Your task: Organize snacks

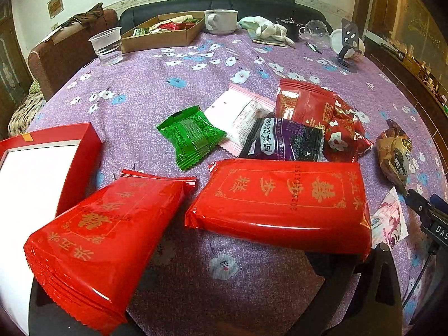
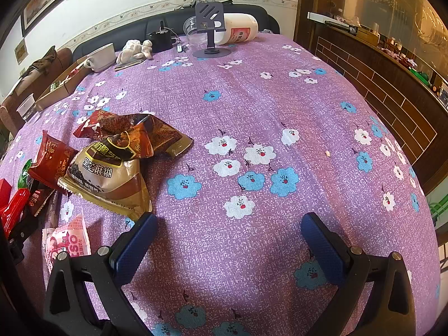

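**A:** What lies on the table?

**B:** A purple flowered tablecloth (image 1: 156, 89) with loose snacks on it. In the left wrist view, two large red packets with gold print fill the near part. The left red packet (image 1: 98, 238) lies beside a red gift box (image 1: 70, 168) with a white inside, at the left edge. The right red packet (image 1: 280, 204) lies flat, just right of it.

**A:** And behind those?

**B:** There is a small cluster: a green packet (image 1: 193, 137), a white packet (image 1: 238, 114), a purple-black packet (image 1: 282, 140) and a dark red packet (image 1: 305, 103). A brown sesame-paste packet (image 1: 394, 151) lies further right, with a pink-and-white packet (image 1: 389, 224) near it.

**A:** What about the grippers?

**B:** The left gripper (image 1: 212, 274) has its two dark fingers spread far apart. Each tip is hidden under one of the red packets, and I cannot tell whether the packets rest on them. The right gripper (image 2: 229, 224) is also spread wide, blue pads (image 2: 134, 246) apart, with only bare cloth between them. Its left finger ends just beside the brown sesame-paste packet.

**A:** Is anything at the far side?

**B:** A cardboard tray (image 1: 165, 33) holding a few snacks, a clear plastic cup (image 1: 107, 46), a white mug (image 1: 221, 21) and a phone stand (image 2: 210, 28).
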Demonstrator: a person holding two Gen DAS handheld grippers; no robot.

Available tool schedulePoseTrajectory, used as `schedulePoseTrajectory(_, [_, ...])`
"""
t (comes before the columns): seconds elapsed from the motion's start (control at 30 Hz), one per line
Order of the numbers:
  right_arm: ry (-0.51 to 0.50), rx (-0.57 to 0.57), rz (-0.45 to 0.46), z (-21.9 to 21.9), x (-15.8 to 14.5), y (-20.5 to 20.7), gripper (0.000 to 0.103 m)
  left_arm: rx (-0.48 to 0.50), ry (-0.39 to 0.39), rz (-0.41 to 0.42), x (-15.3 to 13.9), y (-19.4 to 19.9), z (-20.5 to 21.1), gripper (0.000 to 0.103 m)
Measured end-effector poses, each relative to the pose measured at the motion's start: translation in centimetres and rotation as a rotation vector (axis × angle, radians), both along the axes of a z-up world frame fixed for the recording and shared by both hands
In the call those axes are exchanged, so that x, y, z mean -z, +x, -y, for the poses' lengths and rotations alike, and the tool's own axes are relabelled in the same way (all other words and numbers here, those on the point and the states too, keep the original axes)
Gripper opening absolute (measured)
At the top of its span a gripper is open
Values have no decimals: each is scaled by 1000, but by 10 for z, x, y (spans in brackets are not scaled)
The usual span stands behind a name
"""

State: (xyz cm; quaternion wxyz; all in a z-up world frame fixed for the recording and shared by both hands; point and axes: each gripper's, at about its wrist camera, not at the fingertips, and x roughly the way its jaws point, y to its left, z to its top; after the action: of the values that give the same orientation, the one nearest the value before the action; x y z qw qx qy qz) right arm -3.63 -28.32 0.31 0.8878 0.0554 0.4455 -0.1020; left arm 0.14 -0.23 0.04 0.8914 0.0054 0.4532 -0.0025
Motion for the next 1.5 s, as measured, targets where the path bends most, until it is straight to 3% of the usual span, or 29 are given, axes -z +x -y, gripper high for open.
schedulePoseTrajectory(0.8, [0,0,-1,0,0,0,103,8,2,-6,0,-1,0,103])
schedulePoseTrajectory(0.97, [0,0,-1,0,0,0,103,0,36,-34,-6,-19,-5,103])
schedulePoseTrajectory(1.17, [1,-5,-9,-1,-1,0,103,17,64,147,-57,-79,-13,103])
schedulePoseTrajectory(1.3, [37,-27,-76,-5,-5,-6,102,0,93,310,-100,-123,-30,103])
schedulePoseTrajectory(1.37, [89,-41,17,-14,-20,-25,102,-24,102,378,-117,-141,-40,103])
schedulePoseTrajectory(1.5, [96,-122,187,-46,-51,-58,102,-58,105,444,-138,-163,-59,103])
